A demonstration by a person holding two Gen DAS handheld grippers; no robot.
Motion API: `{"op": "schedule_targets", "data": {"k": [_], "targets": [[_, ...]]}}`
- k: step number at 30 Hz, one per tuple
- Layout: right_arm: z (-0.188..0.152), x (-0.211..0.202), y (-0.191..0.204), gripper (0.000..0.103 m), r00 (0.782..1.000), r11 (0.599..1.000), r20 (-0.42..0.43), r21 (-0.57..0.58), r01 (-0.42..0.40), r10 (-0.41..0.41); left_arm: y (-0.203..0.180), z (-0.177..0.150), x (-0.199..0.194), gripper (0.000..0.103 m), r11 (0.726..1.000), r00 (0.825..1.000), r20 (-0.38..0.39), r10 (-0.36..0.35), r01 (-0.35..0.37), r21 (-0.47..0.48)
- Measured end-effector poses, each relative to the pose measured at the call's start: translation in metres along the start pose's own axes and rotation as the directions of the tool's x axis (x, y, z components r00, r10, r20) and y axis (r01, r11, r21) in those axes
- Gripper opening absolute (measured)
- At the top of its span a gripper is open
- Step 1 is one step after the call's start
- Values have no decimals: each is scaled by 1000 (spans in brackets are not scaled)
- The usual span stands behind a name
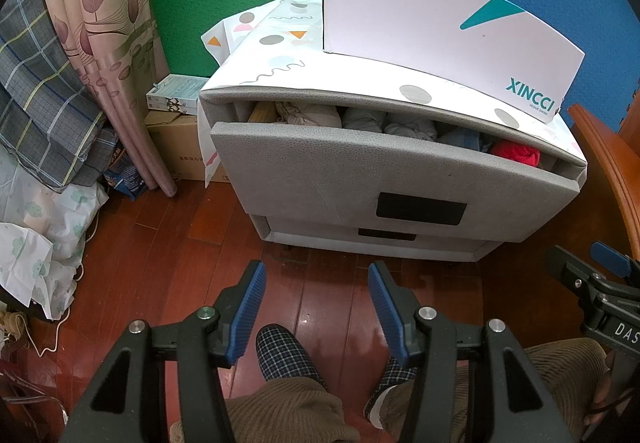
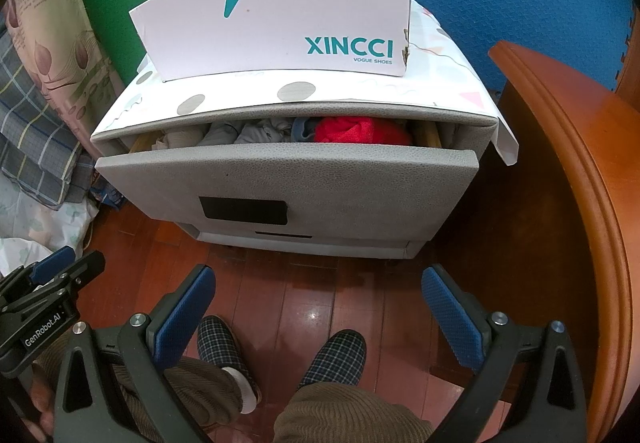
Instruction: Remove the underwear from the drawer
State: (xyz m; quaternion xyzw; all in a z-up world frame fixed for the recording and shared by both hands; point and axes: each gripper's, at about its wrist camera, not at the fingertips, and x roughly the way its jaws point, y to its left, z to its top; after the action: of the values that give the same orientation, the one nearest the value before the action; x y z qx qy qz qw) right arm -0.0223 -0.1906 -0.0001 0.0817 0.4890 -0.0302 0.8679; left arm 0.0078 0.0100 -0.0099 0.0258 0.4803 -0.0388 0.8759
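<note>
Beyond both grippers' parted fingers (image 1: 250, 307), underwear (image 2: 360, 131) fills drawer (image 2: 304, 179).

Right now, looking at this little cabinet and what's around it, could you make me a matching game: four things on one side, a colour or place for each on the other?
Things:
1. Shoe box
2. Top drawer
3. Red cloth
4. Slippers

Descriptions:
A. on the wooden floor, checked pattern
B. partly pulled out, grey front
C. on top of the cabinet, white with teal lettering
D. inside the drawer, towards its right end

Pairs: 1-C, 2-B, 3-D, 4-A
</note>
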Motion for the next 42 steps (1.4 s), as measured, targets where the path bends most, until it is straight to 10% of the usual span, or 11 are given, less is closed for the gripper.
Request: {"op": "schedule_targets", "data": {"k": [19,42], "targets": [[1,-2,-2,102,1000,1000,2,19,-14,14,12,5,2,55,994,998,-15,-62,60,-95],[-2,2,-17,102,1000,998,-8,63,-18,19,43,89,45,55,973,997,-27,-67,59,-223]]}}
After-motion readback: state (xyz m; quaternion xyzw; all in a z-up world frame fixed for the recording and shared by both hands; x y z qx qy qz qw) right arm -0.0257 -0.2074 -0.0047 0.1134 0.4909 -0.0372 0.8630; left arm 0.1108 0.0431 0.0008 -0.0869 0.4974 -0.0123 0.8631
